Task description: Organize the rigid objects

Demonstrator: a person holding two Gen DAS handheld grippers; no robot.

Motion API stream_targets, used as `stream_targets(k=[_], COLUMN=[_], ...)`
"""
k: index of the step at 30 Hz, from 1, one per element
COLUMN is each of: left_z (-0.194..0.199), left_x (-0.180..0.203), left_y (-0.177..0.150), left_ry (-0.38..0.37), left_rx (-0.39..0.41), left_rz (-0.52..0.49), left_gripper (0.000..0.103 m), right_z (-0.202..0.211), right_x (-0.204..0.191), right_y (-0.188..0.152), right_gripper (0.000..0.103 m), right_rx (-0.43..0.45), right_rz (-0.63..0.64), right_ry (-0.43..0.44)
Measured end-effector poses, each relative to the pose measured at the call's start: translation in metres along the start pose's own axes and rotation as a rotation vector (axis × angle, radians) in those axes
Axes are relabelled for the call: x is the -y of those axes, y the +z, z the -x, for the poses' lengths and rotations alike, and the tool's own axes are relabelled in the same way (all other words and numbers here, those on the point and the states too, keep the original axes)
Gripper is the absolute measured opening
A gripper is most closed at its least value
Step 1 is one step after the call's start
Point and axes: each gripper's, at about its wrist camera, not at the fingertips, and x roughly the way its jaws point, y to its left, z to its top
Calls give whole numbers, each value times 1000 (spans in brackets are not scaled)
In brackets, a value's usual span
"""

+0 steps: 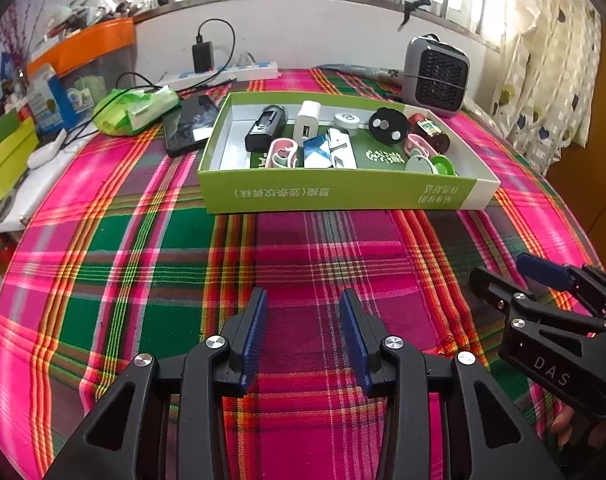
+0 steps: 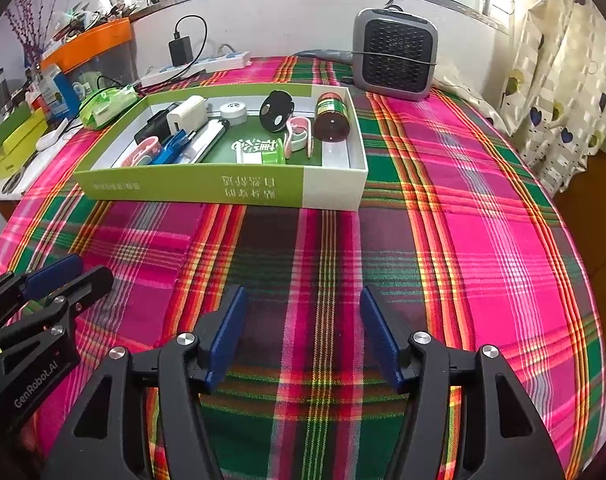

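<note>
- Looking along my left gripper (image 1: 303, 336), I see its two blue-padded fingers spread apart and pinching nothing, hovering low over a plaid cloth (image 1: 143, 248) of pink, green and orange.
- Beyond them, well apart from my fingers, sits a shallow green and white cardboard box (image 1: 335, 194) that already holds the rigid objects.
- Inside it lie a white charger cube (image 1: 308, 124), a black rectangular gadget (image 1: 265, 128), a black disc (image 1: 388, 126) and a dark brown jar (image 1: 431, 132) on its side at the right end.
- I judge all of these light and stiff. The jar looks like glass or smooth plastic, so slippery and apt to roll; I would grip it across its round body.
- My right gripper (image 1: 523, 276) shows at the right edge, with a person's fingertip under it.
- Left of the box rest a dark phone (image 1: 189, 126) and a green packet (image 1: 137, 110). A grey fan (image 1: 437, 76) stands behind the box, by a barred window and patterned curtain.
- Turning to the right wrist view, my right gripper (image 2: 303, 340) is likewise spread wide and empty above the cloth (image 2: 483, 200).
- The box (image 2: 231, 190) lies ahead and to the left, the jar (image 2: 332, 118) in its near right corner, the charger cube (image 2: 187, 114) further left.
- The cloth looks soft and wrinkles slightly, so the box may slide if nudged.
- My left gripper (image 2: 71, 272) enters at the left edge; a cluttered side shelf stands beyond it.
</note>
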Motion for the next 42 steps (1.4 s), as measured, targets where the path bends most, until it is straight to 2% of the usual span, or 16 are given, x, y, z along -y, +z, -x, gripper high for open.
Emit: stream_targets(k=[5,42], left_z=[0,0], left_x=[6,5], left_y=[-1,-1], left_ry=[35,33], left_rx=[6,6], left_rz=[-29,-26], left_gripper=[37,37], right_z=[0,0], right_x=[0,-1], right_y=[0,0], right_gripper=[60,61], right_rx=[0,-1], right_rz=[0,0], right_ry=[0,0])
